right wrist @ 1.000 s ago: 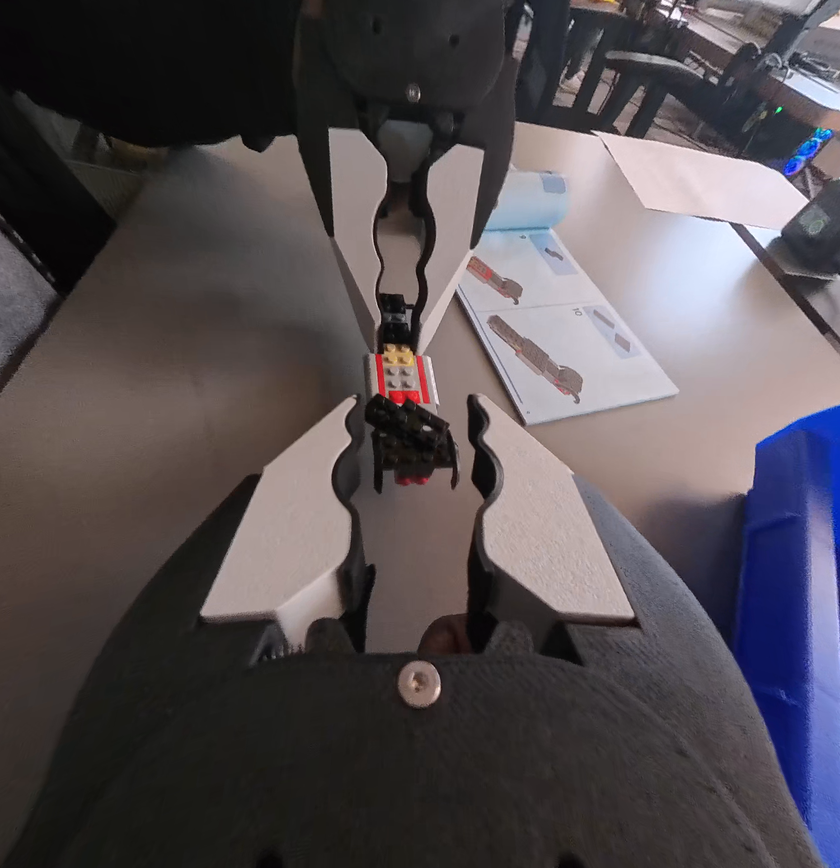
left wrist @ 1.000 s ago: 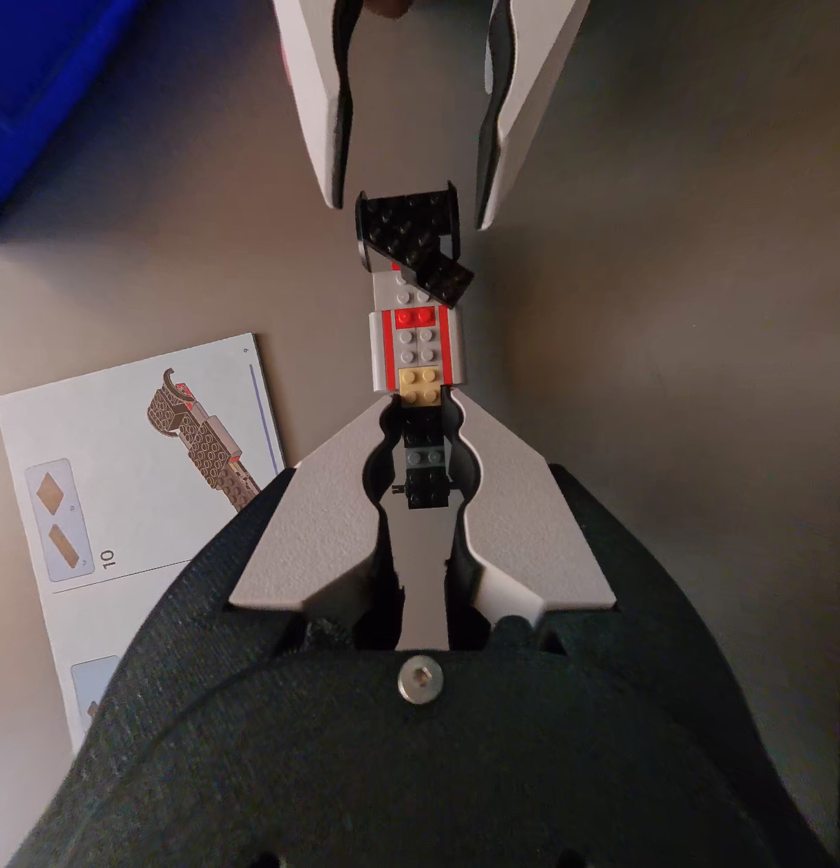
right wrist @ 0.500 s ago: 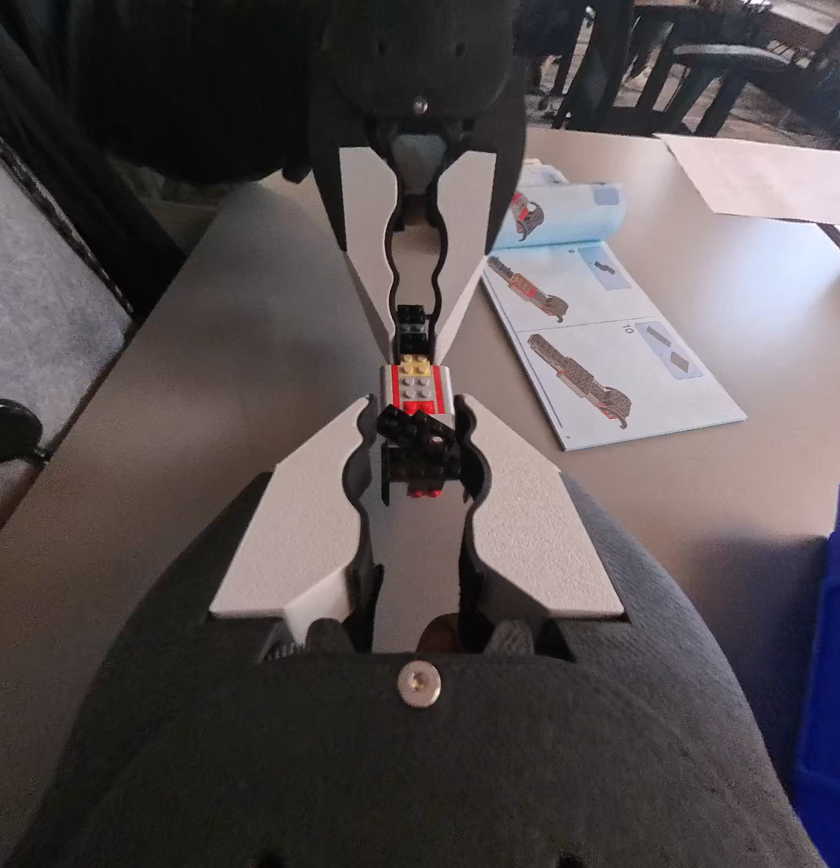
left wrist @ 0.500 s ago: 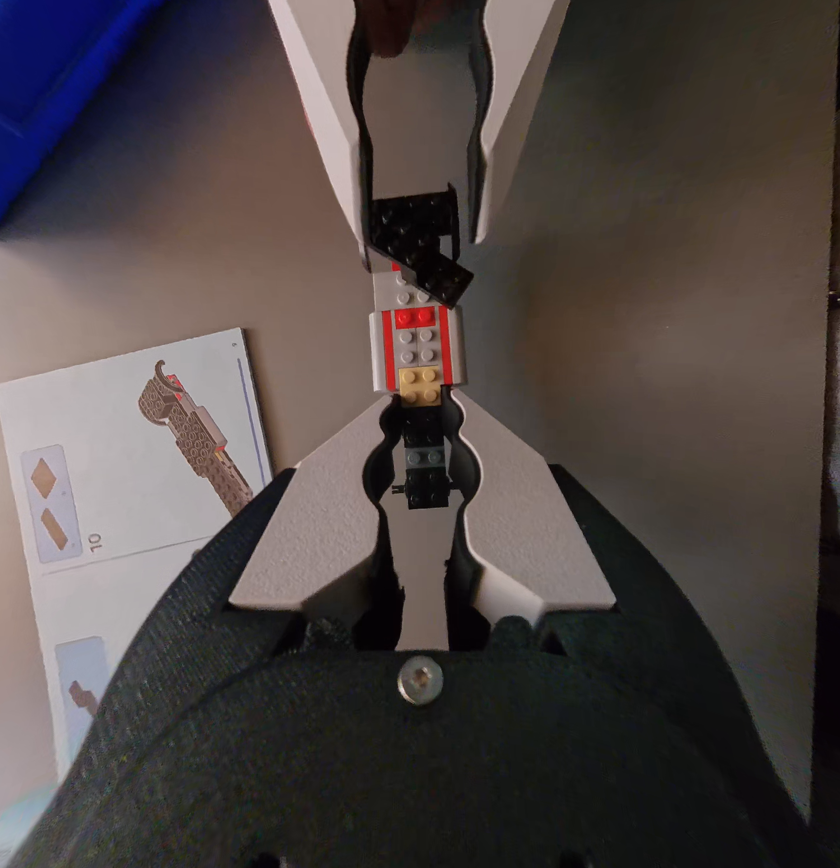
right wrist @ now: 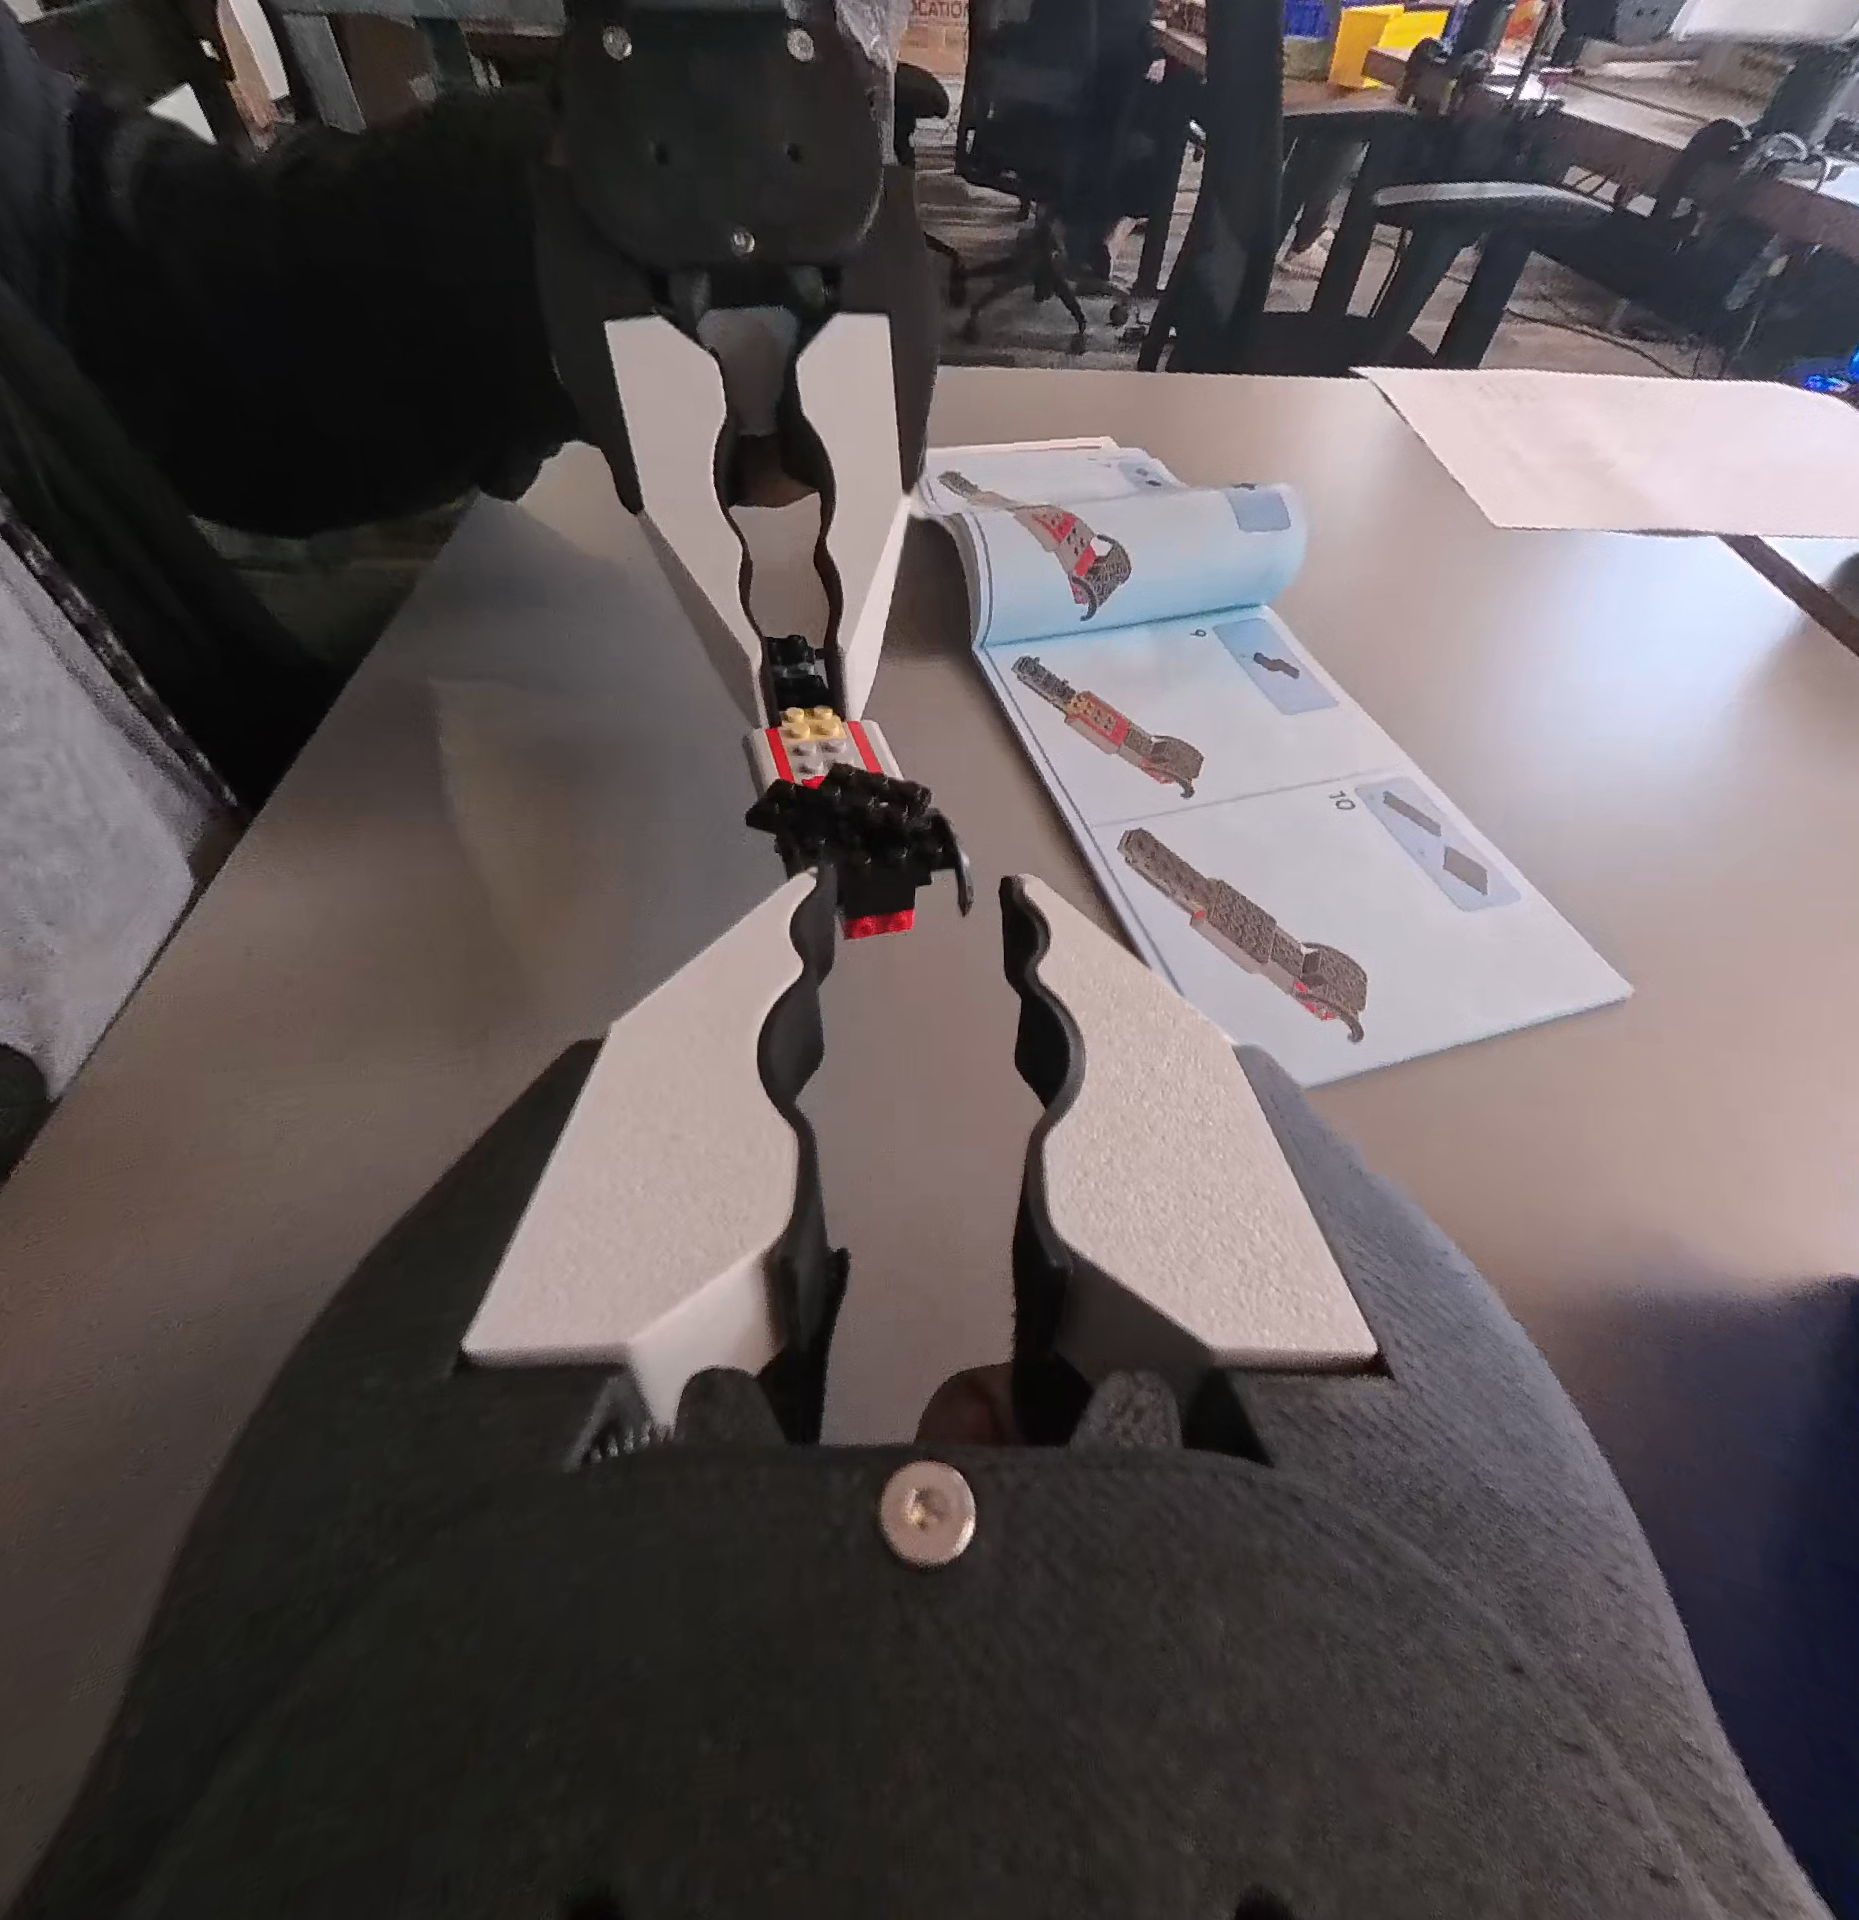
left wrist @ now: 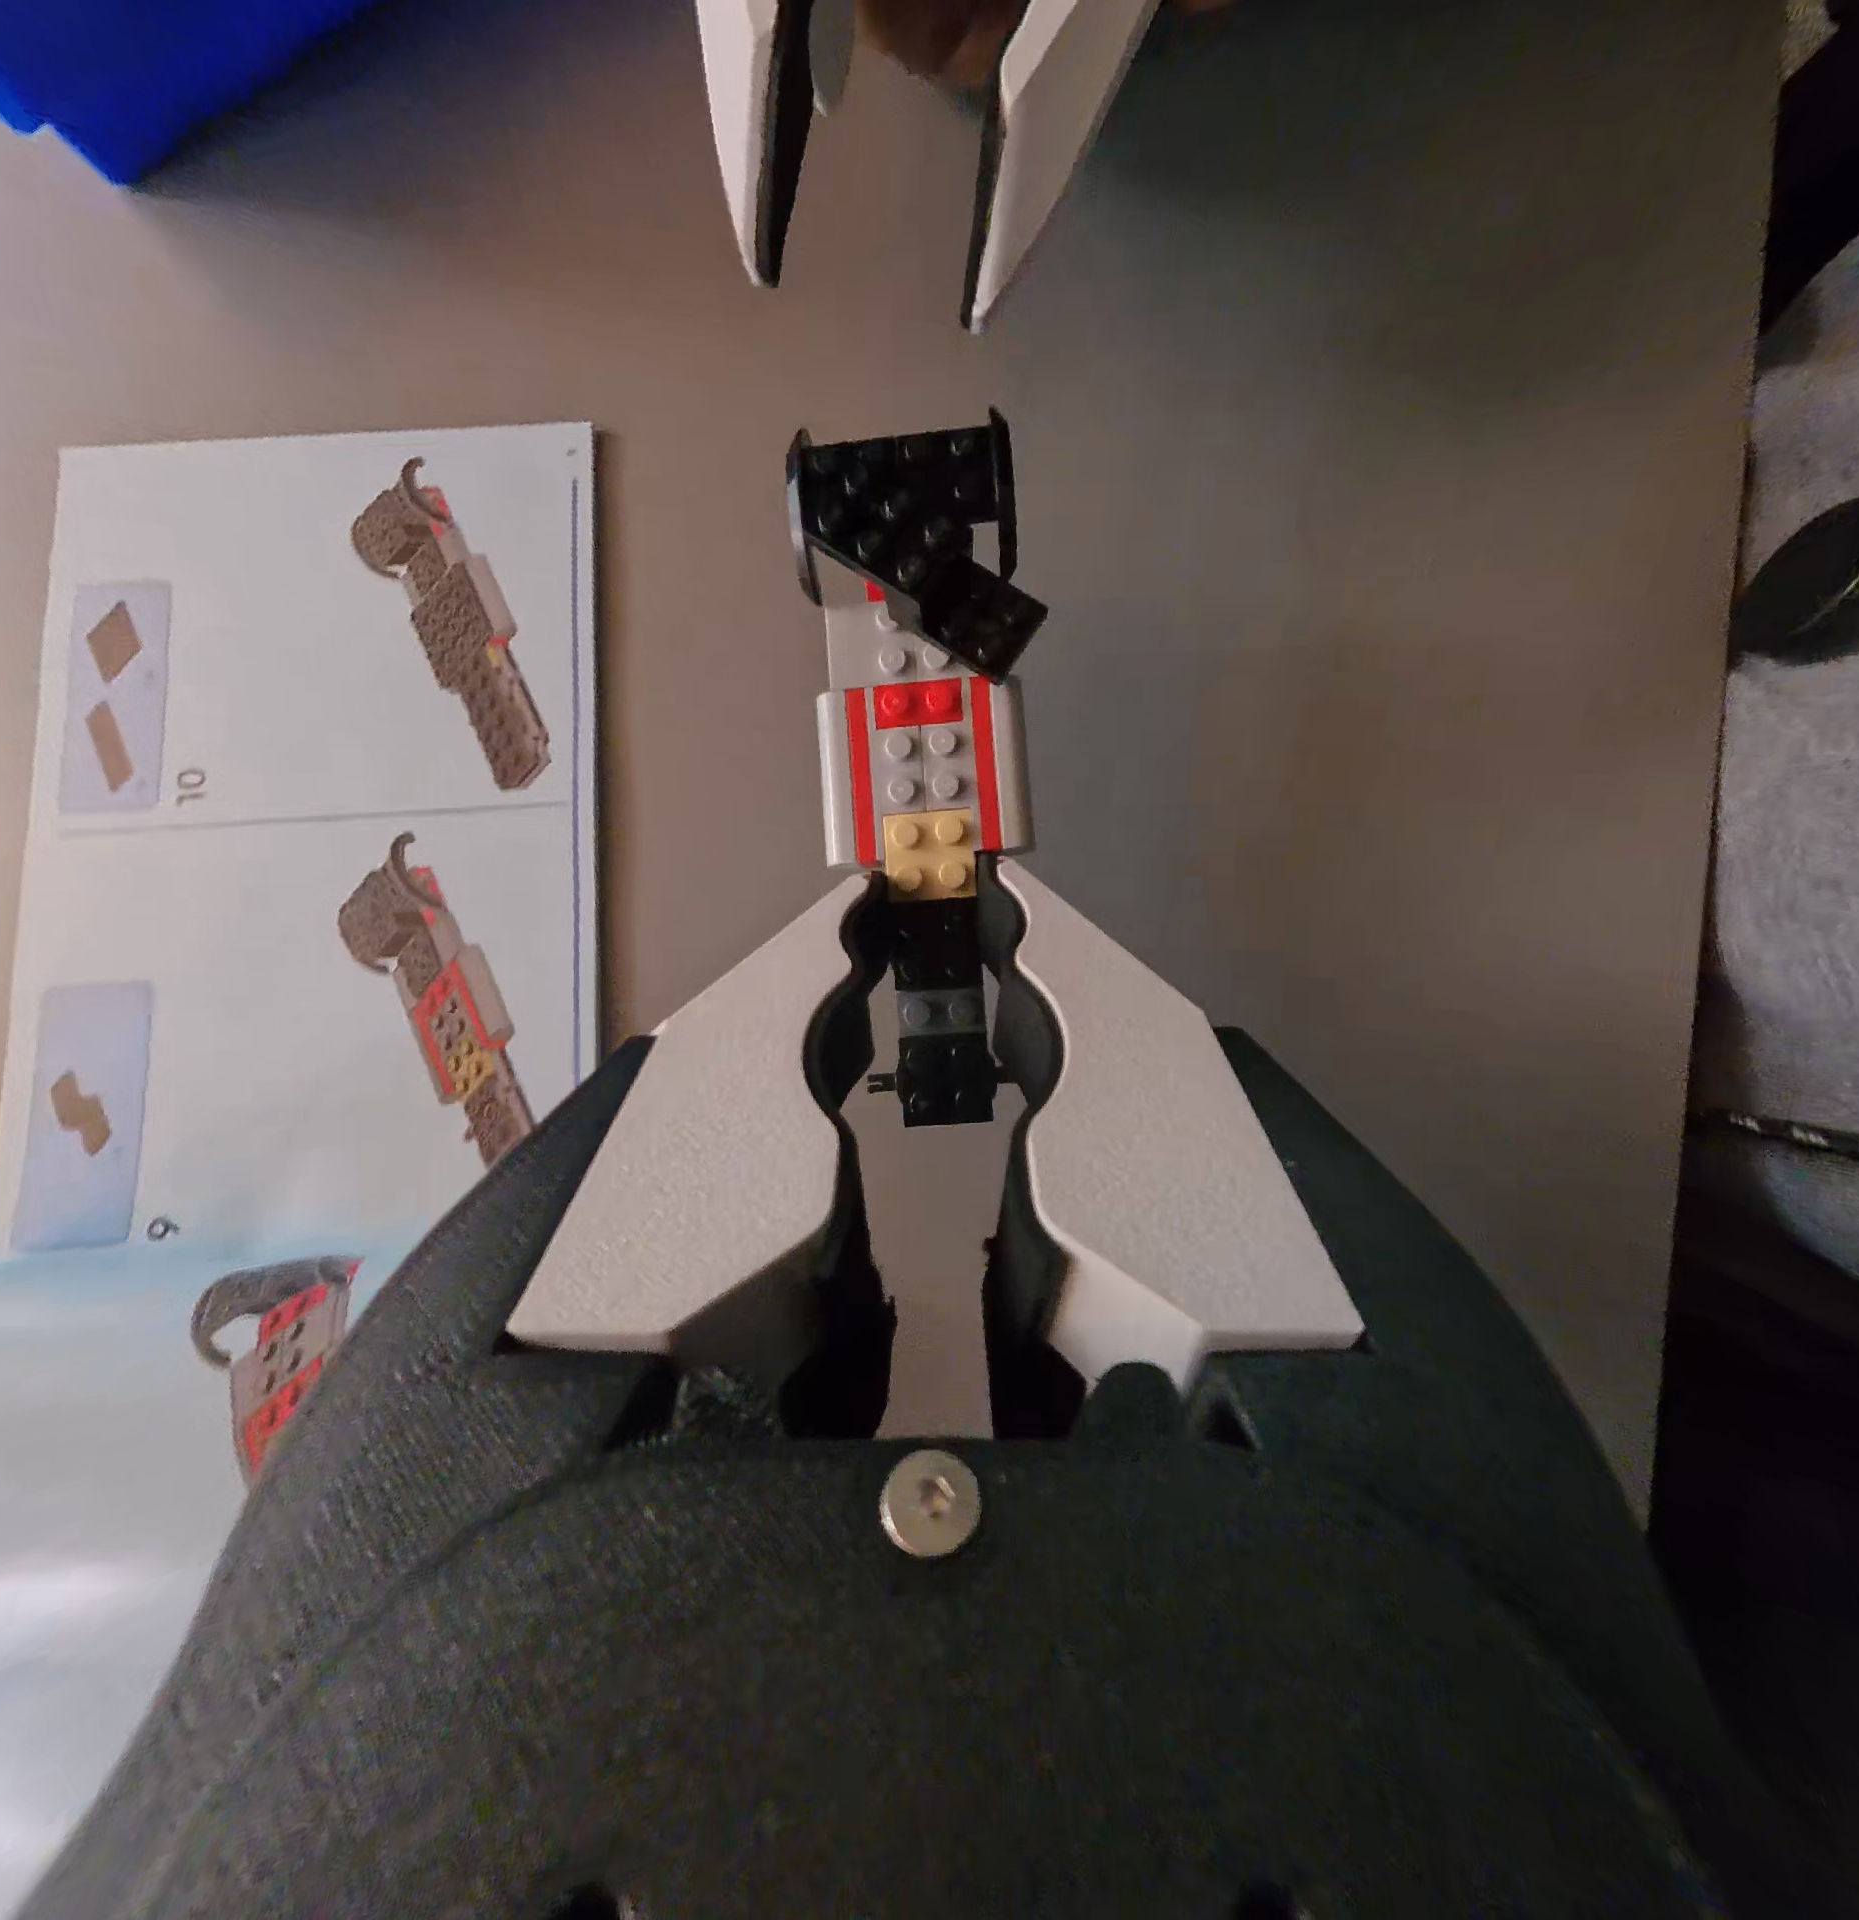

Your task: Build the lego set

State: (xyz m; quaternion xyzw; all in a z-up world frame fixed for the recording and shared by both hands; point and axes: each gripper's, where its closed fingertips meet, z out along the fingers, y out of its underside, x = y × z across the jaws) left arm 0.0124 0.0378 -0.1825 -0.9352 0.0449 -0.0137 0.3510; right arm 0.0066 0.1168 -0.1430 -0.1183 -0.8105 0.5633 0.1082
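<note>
Grey tabletop (right wrist: 1527,727) spreads under everything, with an open instruction booklet (right wrist: 1268,831) lying flat on it, just off to one side of the grippers. Left gripper (left wrist: 930,883) is clamped on the black tail of the lego model (left wrist: 920,748) — a grey, red and tan body ending in black plates — holding it above the table. Right gripper (right wrist: 909,883) faces it with its jaws parted and nothing between them, tips just short of the model's black end. One small black plate (left wrist: 982,623) sits skewed there.
</note>
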